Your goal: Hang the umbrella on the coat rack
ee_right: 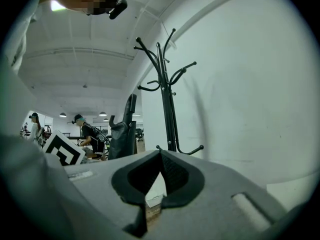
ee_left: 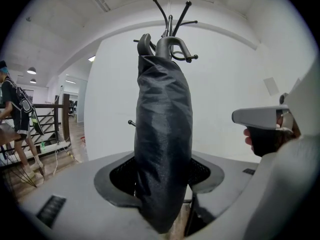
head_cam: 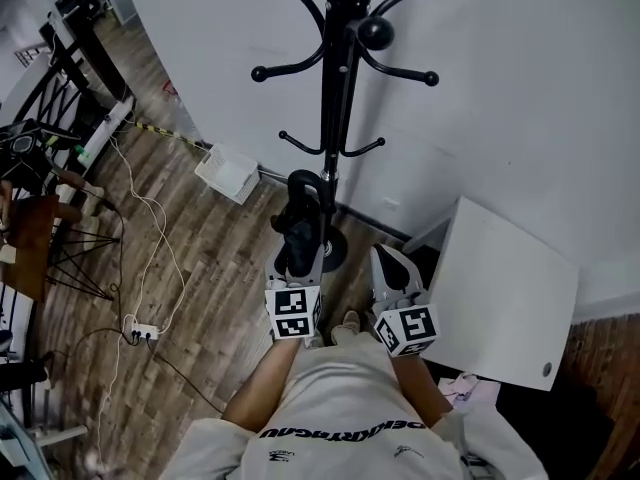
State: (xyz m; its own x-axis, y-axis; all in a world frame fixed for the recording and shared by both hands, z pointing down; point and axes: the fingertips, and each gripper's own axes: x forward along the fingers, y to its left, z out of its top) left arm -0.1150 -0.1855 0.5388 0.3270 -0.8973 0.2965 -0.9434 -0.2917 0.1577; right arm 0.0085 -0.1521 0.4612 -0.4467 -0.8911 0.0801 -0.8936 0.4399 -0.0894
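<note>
Close against the white wall point(head_cam: 500, 88), the black rack point(head_cam: 338, 118) stands on its round base point(head_cam: 333, 252), and the person has both grippers up just short of its pole. The left gripper point(head_cam: 297, 256) pinches the folded black umbrella point(head_cam: 302, 213) at its lower part, pads pressed into the fabric on both sides. The umbrella stands upright with its curved handle point(ee_left: 169, 45) on top. From overhead the handle sits just beside the pole, near the lower left hook point(head_cam: 300, 144) but clear of it. None of the hooks carries anything. The upper hooks point(head_cam: 290, 68) fan out well above.

The right gripper point(head_cam: 385, 258) is beside the left one, a little apart. Its jaws are pressed together at the tips with nothing in them, pointing level towards the wall to the right of the pole.

Room is tight on the right. A white cabinet point(head_cam: 510, 298) juts out from the wall, and its near edge runs just past the right gripper. On the left the wooden floor point(head_cam: 220, 268) is more open. A flat white box point(head_cam: 228, 173) lies at the skirting, and cables point(head_cam: 150, 218) trail to a power strip point(head_cam: 145, 331) well away from the base. Farther left stands a dark metal frame point(head_cam: 70, 258). In the left gripper view another person point(ee_left: 15, 109) is seen far back by a railing.
</note>
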